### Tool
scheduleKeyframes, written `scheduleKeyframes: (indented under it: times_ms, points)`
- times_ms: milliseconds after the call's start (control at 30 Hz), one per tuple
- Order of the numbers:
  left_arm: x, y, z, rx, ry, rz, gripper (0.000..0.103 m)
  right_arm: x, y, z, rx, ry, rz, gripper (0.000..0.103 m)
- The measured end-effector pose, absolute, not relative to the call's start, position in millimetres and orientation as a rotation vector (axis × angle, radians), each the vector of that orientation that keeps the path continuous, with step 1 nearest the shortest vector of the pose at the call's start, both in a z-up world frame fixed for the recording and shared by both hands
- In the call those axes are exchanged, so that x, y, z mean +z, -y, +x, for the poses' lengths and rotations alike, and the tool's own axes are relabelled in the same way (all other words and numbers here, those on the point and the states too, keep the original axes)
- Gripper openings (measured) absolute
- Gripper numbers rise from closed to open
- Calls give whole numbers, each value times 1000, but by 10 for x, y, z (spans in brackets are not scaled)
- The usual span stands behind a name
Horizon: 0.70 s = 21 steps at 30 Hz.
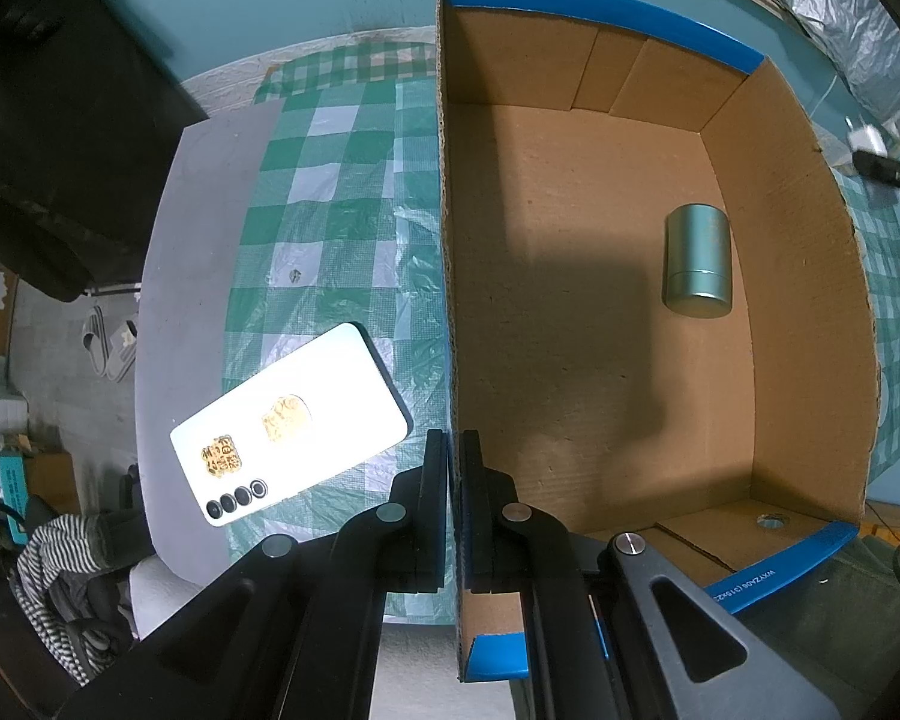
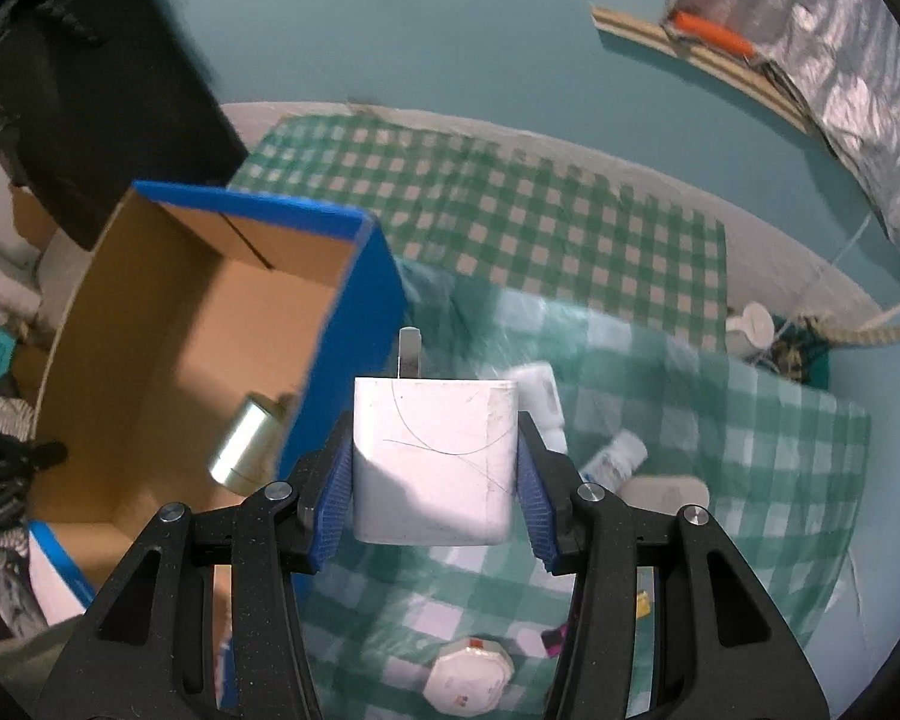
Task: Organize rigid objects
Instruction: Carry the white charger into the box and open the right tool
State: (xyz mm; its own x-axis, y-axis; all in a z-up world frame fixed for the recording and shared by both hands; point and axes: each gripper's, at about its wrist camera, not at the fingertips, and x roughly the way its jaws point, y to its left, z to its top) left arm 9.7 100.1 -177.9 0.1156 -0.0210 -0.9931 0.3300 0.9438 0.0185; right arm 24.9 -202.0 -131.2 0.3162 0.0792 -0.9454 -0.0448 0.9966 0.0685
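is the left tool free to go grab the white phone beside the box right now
Probably not yet: the left tool is shut on the cardboard box wall. The phone lies unobstructed on the table just beside it.

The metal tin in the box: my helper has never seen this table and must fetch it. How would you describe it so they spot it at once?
Find the open cardboard box with blue-taped edges on the green checked cloth. The metal tin lies on its side on the box floor, near one wall. It is a small pale green cylinder with a lid seam, and the only thing in the box.
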Motion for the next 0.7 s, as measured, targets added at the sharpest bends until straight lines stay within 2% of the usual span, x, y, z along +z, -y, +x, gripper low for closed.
scheduleKeyframes:
  times_ms: [333, 700]
  points:
    - [-1780, -998, 89, -260, -1438, 258, 3, -1077, 1692, 501, 169, -1204, -32, 49]
    - [-1781, -996, 91, -260, -1439, 257, 4, -1174, 1327, 669, 239, -1215, -111, 49]
